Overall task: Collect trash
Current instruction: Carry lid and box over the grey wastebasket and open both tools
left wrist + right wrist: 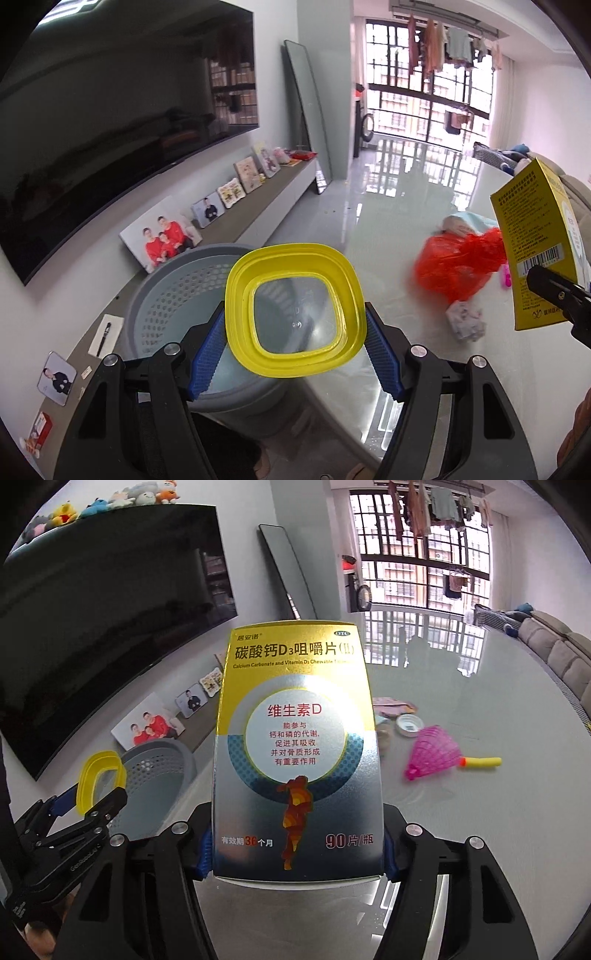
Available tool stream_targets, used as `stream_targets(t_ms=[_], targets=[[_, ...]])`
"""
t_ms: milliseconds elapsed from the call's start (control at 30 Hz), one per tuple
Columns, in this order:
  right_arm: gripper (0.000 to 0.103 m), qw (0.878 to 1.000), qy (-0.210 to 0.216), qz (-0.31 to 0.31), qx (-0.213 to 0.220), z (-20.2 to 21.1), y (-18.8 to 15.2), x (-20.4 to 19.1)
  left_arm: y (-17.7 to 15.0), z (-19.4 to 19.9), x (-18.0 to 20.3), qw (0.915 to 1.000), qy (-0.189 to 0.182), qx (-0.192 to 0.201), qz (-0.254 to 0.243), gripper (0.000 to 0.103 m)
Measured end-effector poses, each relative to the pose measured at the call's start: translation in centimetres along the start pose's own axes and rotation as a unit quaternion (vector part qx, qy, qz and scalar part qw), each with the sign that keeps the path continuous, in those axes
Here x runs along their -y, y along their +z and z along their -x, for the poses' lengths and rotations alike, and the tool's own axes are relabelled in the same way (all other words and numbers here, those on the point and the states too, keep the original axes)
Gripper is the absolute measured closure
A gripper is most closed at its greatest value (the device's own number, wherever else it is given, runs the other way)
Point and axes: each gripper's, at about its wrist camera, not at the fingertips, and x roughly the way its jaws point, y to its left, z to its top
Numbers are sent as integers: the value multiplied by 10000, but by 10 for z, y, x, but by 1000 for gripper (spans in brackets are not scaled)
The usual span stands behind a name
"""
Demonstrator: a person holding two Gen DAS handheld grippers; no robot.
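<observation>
My left gripper (295, 343) is shut on a yellow-rimmed clear plastic tub (295, 308), holding it above the grey perforated trash basket (173, 299). My right gripper (297, 849) is shut on a yellow and silver vitamin tablet box (295, 753), held upright over the table. That box (539, 243) shows at the right edge of the left wrist view. The tub (99, 779) and basket (155, 786) appear at the lower left of the right wrist view. A red plastic bag (458, 266) and a crumpled paper (465, 319) lie on the glass table (388, 229).
A pink mesh toy with a yellow handle (439, 758), a white cap (409, 725) and a flat wrapper (393, 705) lie on the table. A TV (110, 129), a ledge with photo frames (236, 188), a leaning mirror (308, 118) and a sofa (554, 646) surround it.
</observation>
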Motion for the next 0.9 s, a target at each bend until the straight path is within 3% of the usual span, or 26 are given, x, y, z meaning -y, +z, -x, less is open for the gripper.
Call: stream_targets(t_ms=[467,900], targets=[[40,9867,1081,987,-703,-91,21,-133,-17,-31,-107,9936,859,-352,646,35],[40,9676,1490,1526,-1351,-176,34,-193,-24,-80,-158,9890,947,-723,880,35]])
